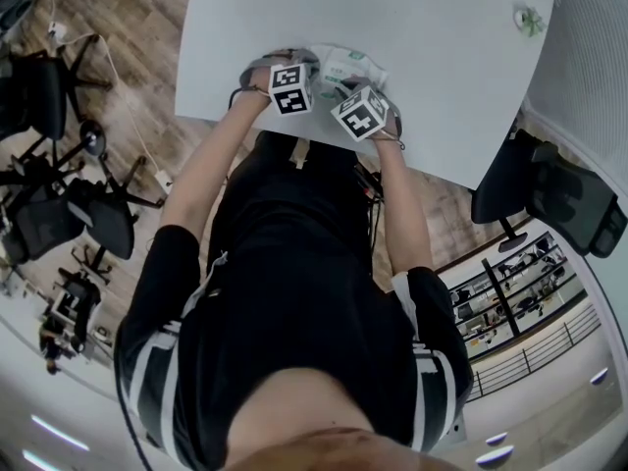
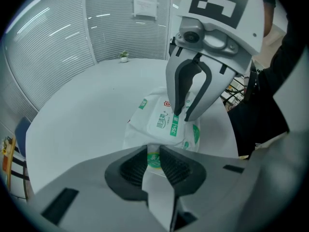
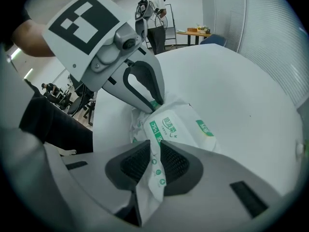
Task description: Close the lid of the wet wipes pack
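Observation:
A white wet wipes pack (image 1: 345,67) with green print lies at the near edge of the white table (image 1: 442,77). My left gripper (image 2: 154,162) is shut on one crumpled end of the pack (image 2: 166,122). My right gripper (image 3: 155,164) pinches the opposite end of the pack (image 3: 181,127), with film filling the gap between its pads. Each gripper shows in the other's view: the right one (image 2: 181,117) points steeply down onto the pack, and the left one (image 3: 157,103) meets it from the far side. I cannot make out the lid.
A small potted plant (image 1: 527,18) stands at the table's far right. Office chairs sit on the floor to the left (image 1: 59,214) and right (image 1: 549,194). A person (image 3: 154,18) stands far behind by another table (image 3: 195,31).

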Demonstrator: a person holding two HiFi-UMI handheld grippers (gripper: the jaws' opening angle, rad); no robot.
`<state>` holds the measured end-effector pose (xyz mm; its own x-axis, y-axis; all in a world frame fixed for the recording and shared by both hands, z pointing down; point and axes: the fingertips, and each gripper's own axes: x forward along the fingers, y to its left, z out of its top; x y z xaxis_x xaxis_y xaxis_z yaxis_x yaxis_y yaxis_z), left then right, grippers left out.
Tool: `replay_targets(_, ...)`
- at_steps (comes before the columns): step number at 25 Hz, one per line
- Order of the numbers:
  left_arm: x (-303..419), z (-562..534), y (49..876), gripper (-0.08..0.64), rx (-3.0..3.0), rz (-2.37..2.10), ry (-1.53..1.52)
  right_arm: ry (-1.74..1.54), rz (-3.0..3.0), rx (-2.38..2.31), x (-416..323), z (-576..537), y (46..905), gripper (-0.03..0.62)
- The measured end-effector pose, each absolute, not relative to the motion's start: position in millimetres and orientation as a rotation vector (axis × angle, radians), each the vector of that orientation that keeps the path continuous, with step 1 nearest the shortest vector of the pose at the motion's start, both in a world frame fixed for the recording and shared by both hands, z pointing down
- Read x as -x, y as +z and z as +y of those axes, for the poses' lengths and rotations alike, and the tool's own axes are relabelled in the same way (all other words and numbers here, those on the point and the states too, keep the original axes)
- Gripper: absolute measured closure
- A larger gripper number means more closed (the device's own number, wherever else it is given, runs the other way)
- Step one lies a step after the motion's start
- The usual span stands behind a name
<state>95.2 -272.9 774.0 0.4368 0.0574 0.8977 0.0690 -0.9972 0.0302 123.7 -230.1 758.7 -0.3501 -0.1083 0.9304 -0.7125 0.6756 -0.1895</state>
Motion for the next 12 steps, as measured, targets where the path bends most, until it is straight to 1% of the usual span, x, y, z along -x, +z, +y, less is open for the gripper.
replay_targets(6,-91.8,-272.5,771.1,0.48,2.664,-0.01,-1.64,0.714,-1.838,-0.68,-120.2,-229.0,757.3,0.509)
replay_targets(8,-87.7,-271.4,769.8,0.48,2.689,0.074,-1.63,0.73,-1.839,-0.692,-116.7,-226.4,753.6,0.496)
replay_targets(10,-81.3,-271.7,765.3,0.48,2.706,0.187,-1.598,0.782,-1.863,-0.752,-113.6,-223.8,743.2,0.462)
replay_targets(12,-72.3,-276.0,748.8,0.486,2.747,0.348,-1.519,0.839,-1.912,-0.882,-112.9,-226.0,720.4,0.462)
